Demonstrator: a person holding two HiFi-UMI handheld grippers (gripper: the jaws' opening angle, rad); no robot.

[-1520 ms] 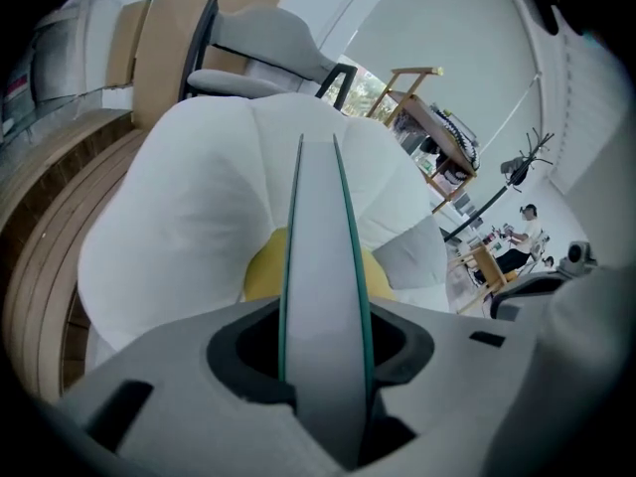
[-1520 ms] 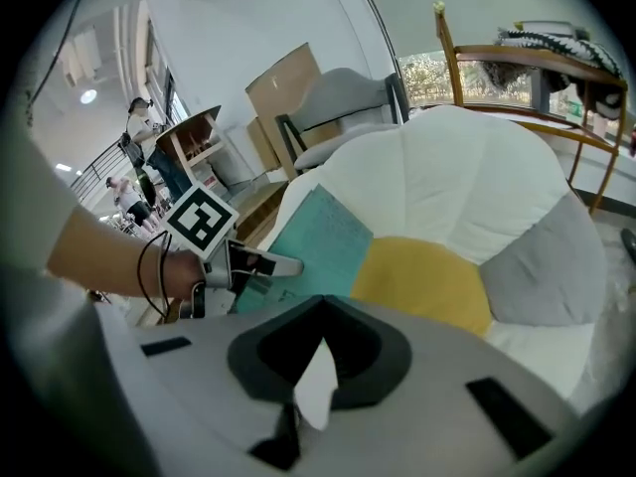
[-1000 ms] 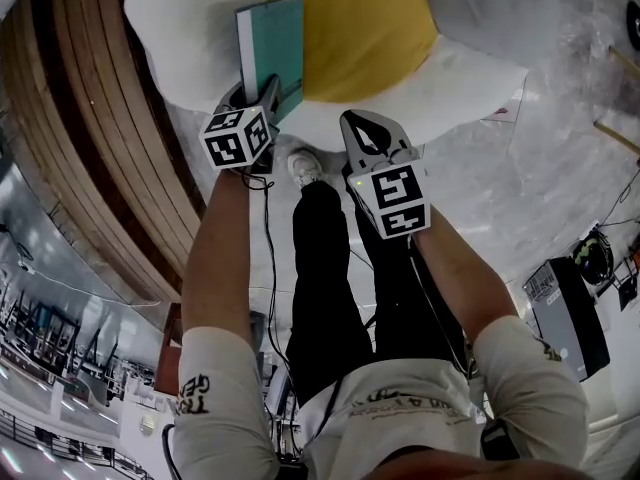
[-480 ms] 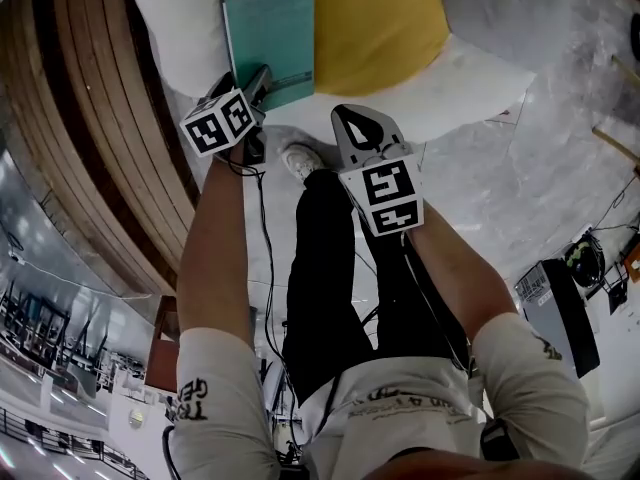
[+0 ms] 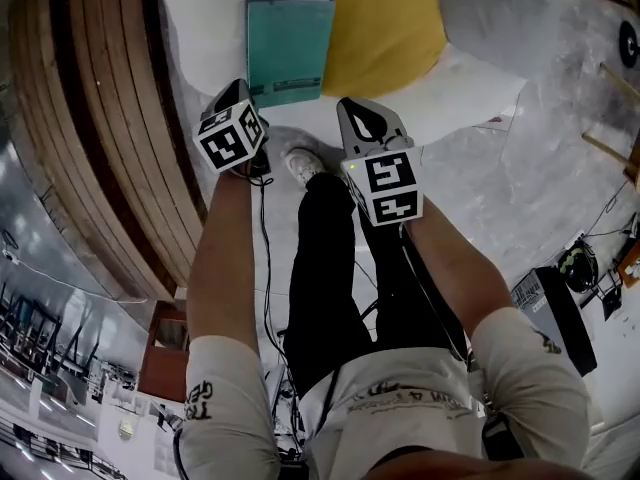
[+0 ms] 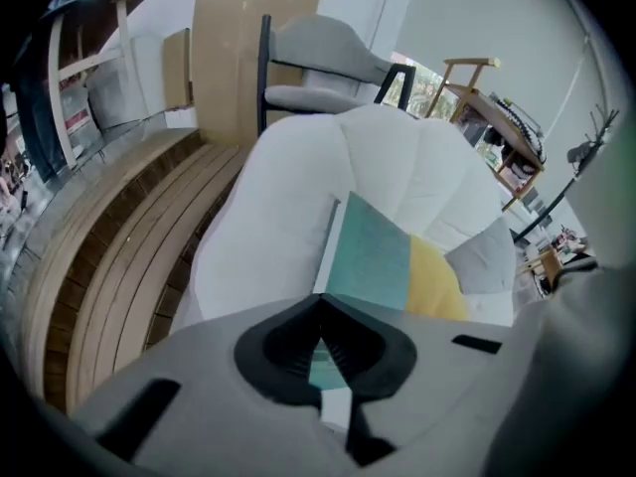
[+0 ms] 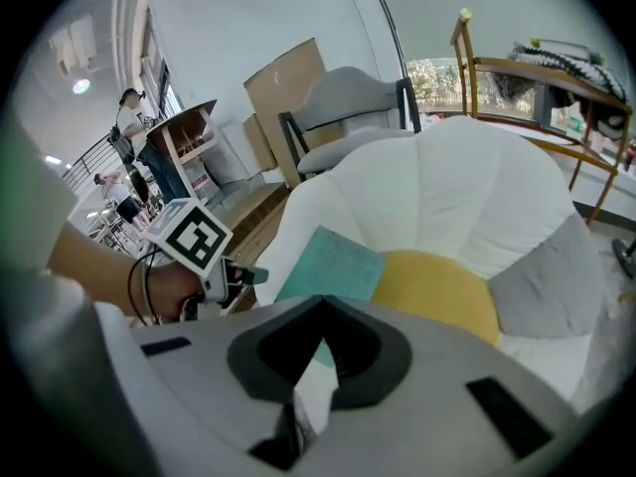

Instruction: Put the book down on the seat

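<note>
The teal book (image 5: 288, 48) lies flat on the white flower-shaped seat (image 5: 200, 28), beside its yellow centre cushion (image 5: 385, 28). My left gripper (image 5: 234, 88) sits just short of the book's near edge, apart from it. Its jaws have closed shut with nothing between them. In the left gripper view the book (image 6: 373, 256) lies beyond the shut left gripper (image 6: 318, 301). My right gripper (image 5: 352, 106) hovers over the seat's front edge, shut and empty. The right gripper view shows the book (image 7: 333, 264) past the right gripper (image 7: 320, 301), with the left gripper (image 7: 243, 274) at its left.
Curved wooden steps (image 5: 90, 118) run along the left of the seat. A grey cushion (image 5: 490, 18) lies at the seat's right. The person's legs and shoe (image 5: 305, 163) are below the grippers. A black box (image 5: 550, 318) stands on the floor at right. A grey chair (image 6: 318, 58) stands behind.
The left gripper held the book by its lower edge; now the book lies flat on the seat, released. The left gripper has drawn back and closed. The right gripper hardly moved.
</note>
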